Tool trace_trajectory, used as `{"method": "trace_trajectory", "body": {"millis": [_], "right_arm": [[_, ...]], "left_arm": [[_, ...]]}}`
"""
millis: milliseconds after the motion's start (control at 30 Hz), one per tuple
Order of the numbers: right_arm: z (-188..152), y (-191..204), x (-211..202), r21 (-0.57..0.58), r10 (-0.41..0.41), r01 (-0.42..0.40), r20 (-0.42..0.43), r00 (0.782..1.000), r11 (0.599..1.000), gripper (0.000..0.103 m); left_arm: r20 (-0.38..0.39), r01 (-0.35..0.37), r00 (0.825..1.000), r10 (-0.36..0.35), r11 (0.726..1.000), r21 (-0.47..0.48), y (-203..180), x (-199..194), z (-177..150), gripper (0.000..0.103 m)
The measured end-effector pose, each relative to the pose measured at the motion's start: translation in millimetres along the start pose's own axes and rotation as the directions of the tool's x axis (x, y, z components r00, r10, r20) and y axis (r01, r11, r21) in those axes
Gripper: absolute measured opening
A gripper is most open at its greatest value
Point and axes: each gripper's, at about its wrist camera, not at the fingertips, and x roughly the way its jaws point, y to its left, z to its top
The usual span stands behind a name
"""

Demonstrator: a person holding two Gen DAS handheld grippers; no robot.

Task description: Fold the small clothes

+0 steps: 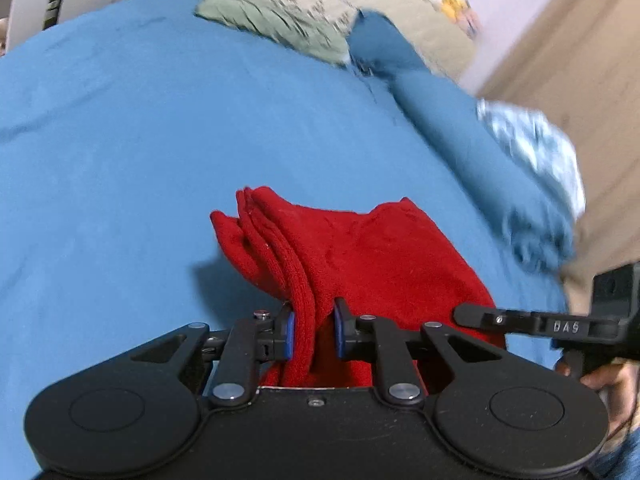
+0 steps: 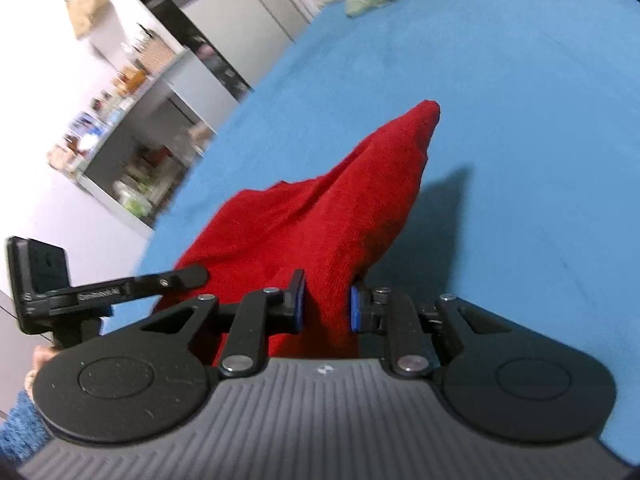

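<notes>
**Both grippers pinching red cloth over blue blanket**

Left gripper (image 1: 313, 330) is clamping stacked folded edges of the red cloth (image 1: 360, 252) between its blue pads. Right gripper (image 2: 326, 304) is pinching another bunched part of the same cloth. Cloth is hanging lifted just above the blue blanket (image 1: 160, 140), casting a shadow on it. A green garment (image 1: 272, 20) is lying at the blanket's far edge, well apart from the cloth.

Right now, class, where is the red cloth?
The red cloth hangs over the blue bedspread, pinched by the left gripper at one end and the right gripper at the other; it fills the lower centre of both wrist views.
</notes>
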Motion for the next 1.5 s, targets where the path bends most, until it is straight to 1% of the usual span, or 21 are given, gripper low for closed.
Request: {"method": "trace_trajectory", "body": {"millis": [100,133,200,300,333,367,400,433,467,600,667,733,800,867,1000,1100,1233,1300,1367,1433,1500], "right_arm": [[-44,-27,3,0.006,-0.112,0.112,-0.037,0.993,0.994,0.04],[-56,-33,7,-0.015,-0.147,0.146,-0.04,0.988,0.989,0.042],[-72,-43,3,-0.003,-0.131,0.131,0.02,0.991,0.991,0.052],[-75,-46,-4,0.067,-0.133,0.13,0.043,0.99,0.989,0.057],[-73,-41,-7,0.072,-0.138,0.135,0.047,0.989,0.988,0.059],[-72,-34,-11,0.071,-0.151,0.147,0.053,0.987,0.987,0.068],[-72,-29,-16,0.068,-0.173,0.169,0.066,0.983,0.983,0.086],[-74,-23,-23,0.066,-0.197,0.192,0.091,0.976,0.979,0.095],[-77,-16,-31,0.06,-0.207,0.201,0.119,0.971,0.978,0.103],[-97,-4,-43,0.02,-0.218,0.217,0.113,0.969,0.976,0.103],[-110,-3,-39,-0.033,-0.272,0.274,0.069,0.96,0.961,0.103],[-120,-6,-28,-0.099,-0.369,0.369,0.025,0.929,0.924,0.103],[-129,-12,-20,-0.155,-0.434,0.428,-0.001,0.901,0.89,0.103],[-132,-17,-23,-0.113,-0.407,0.405,0.009,0.913,0.907,0.103],[-125,-7,-34,-0.112,-0.414,0.414,0.023,0.91,0.903,0.103],[-114,15,-68,-0.096,-0.375,0.383,0.091,0.922,0.919,0.103],[-100,50,-124,-0.066,-0.344,0.359,0.172,0.923,0.931,0.103],[-98,73,-155,-0.065,-0.332,0.352,0.21,0.92,0.934,0.103],[-101,94,-184,-0.067,-0.333,0.358,0.24,0.912,0.932,0.103],[-108,116,-211,-0.076,-0.342,0.373,0.261,0.903,0.925,0.103],[-118,134,-230,-0.087,-0.361,0.395,0.264,0.894,0.914,0.103]], "left_arm": [[-0.068,-0.049,0.996,0.049,0.999,0.003,-14,24,-47,0.02],[-0.066,-0.084,0.994,0.085,0.996,0.019,-16,27,-56,0.021],[-0.042,-0.123,0.991,0.125,0.991,0.044,-21,26,-69,0.022],[-0.028,-0.149,0.988,0.15,0.988,0.039,-22,16,-70,0.03],[-0.017,-0.169,0.985,0.171,0.984,0.053,-27,13,-68,0.036],[-0.001,-0.204,0.979,0.205,0.976,0.073,-34,11,-64,0.051],[0.019,-0.238,0.971,0.238,0.967,0.092,-37,4,-63,0.061],[0.041,-0.266,0.964,0.263,0.958,0.106,-40,-5,-64,0.074],[0.058,-0.28,0.96,0.275,0.953,0.113,-38,-11,-65,0.079],[0.02,-0.287,0.958,0.287,0.95,0.127,-33,-18,-85,0.079],[-0.035,-0.31,0.947,0.318,0.938,0.155,-29,-10,-101,0.077],[-0.067,-0.328,0.937,0.344,0.928,0.179,-22,-2,-114,0.077],[-0.076,-0.326,0.937,0.342,0.93,0.17,-11,0,-123,0.078],[-0.077,-0.321,0.939,0.335,0.935,0.153,-10,0,-121,0.078],[-0.081,-0.349,0.926,0.368,0.919,0.186,-22,-4,-118,0.077],[-0.041,-0.354,0.93,0.366,0.918,0.177,-41,-31,-106,0.075],[0.037,-0.36,0.933,0.359,0.915,0.182,-73,-85,-90,0.077],[0.075,-0.367,0.93,0.359,0.914,0.174,-90,-113,-84,0.082],[0.123,-0.366,0.929,0.349,0.917,0.158,-108,-148,-80,0.096],[0.176,-0.363,0.925,0.338,0.921,0.141,-128,-184,-81,0.103],[0.211,-0.367,0.918,0.336,0.92,0.134,-144,-209,-85,0.103]]}}
